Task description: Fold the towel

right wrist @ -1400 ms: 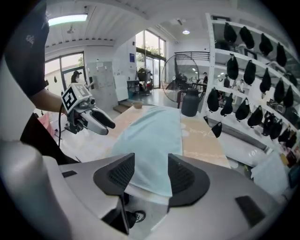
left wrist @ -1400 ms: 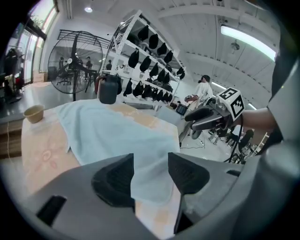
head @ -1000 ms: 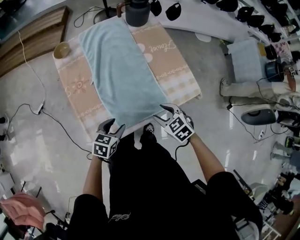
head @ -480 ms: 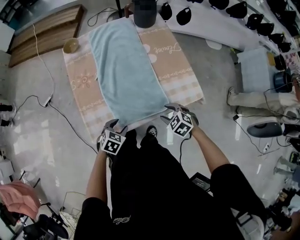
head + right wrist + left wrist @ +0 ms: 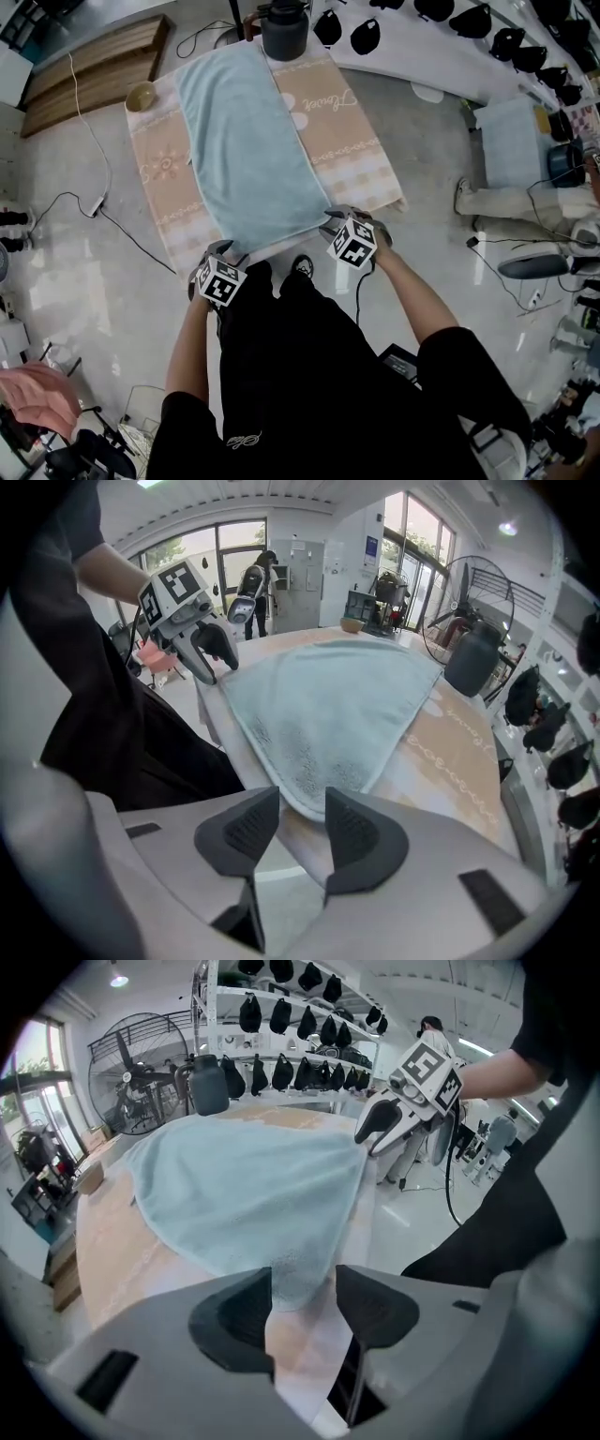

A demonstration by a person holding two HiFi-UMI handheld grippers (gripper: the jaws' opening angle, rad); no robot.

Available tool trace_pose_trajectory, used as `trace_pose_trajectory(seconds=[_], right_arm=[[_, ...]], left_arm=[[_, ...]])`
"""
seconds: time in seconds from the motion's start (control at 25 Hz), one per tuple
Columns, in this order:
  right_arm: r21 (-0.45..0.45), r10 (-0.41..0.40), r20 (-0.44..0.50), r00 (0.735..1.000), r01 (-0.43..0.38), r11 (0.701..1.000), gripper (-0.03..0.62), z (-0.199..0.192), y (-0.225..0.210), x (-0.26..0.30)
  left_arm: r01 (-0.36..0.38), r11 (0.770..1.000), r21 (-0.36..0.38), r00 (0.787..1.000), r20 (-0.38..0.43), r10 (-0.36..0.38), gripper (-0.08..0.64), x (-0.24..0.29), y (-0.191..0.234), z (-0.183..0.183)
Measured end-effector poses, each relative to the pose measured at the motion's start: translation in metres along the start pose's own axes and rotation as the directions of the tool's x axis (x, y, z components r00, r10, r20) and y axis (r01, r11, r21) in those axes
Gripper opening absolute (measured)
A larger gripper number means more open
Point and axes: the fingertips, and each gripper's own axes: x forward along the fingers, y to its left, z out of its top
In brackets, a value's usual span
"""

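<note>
A light blue towel lies spread lengthwise on a table covered by a peach patterned cloth. My left gripper stands at the towel's near left corner. In the left gripper view that corner sits between the jaws of the left gripper, with a gap on the right side. My right gripper is at the near right corner. Its jaws are closing, and in the right gripper view the towel's corner lies between them in the right gripper, not pinched.
A dark jug stands at the table's far end and a small bowl at its far left corner. Cables run over the floor to the left. Shelves of black caps and a seated person are to the right.
Both grippers have sunk and tilted down onto the towel's near corners. The right jaws have narrowed around their corner.
</note>
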Motion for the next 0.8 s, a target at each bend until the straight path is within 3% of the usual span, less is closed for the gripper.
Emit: trace_pose_trajectory(seconds=[0.08, 0.28, 0.44, 0.64, 0.68, 0.8], right_arm=[[-0.014, -0.008, -0.008, 1.0, 0.007, 1.0, 0.134, -0.003, -0.002, 0.003], [-0.014, -0.008, -0.008, 1.0, 0.008, 1.0, 0.13, -0.008, -0.003, 0.004], [-0.027, 0.002, 0.003, 1.0, -0.002, 1.0, 0.13, -0.009, -0.002, 0.006], [-0.029, 0.026, 0.006, 1.0, -0.026, 0.999, 0.111, -0.009, 0.001, 0.007], [-0.025, 0.03, 0.006, 1.0, -0.03, 0.999, 0.099, -0.009, 0.002, 0.007], [-0.004, 0.036, 0.015, 0.999, -0.036, 0.999, 0.068, -0.007, 0.004, 0.005]], left_arm=[[0.004, 1.0, 0.005, 1.0, -0.003, -0.004, 0.221, 0.002, -0.001, 0.0], [0.004, 1.0, 0.012, 1.0, -0.01, -0.004, 0.219, 0.005, -0.004, 0.001], [-0.015, 1.0, -0.024, 1.0, 0.009, 0.015, 0.196, 0.006, -0.001, -0.001], [-0.045, 0.998, -0.051, 0.999, 0.027, 0.047, 0.147, 0.004, 0.003, -0.003], [-0.058, 0.997, -0.058, 0.998, 0.029, 0.059, 0.102, 0.003, 0.004, -0.004], [-0.072, 0.993, -0.095, 0.997, 0.032, 0.075, 0.059, 0.0, 0.006, -0.008]])
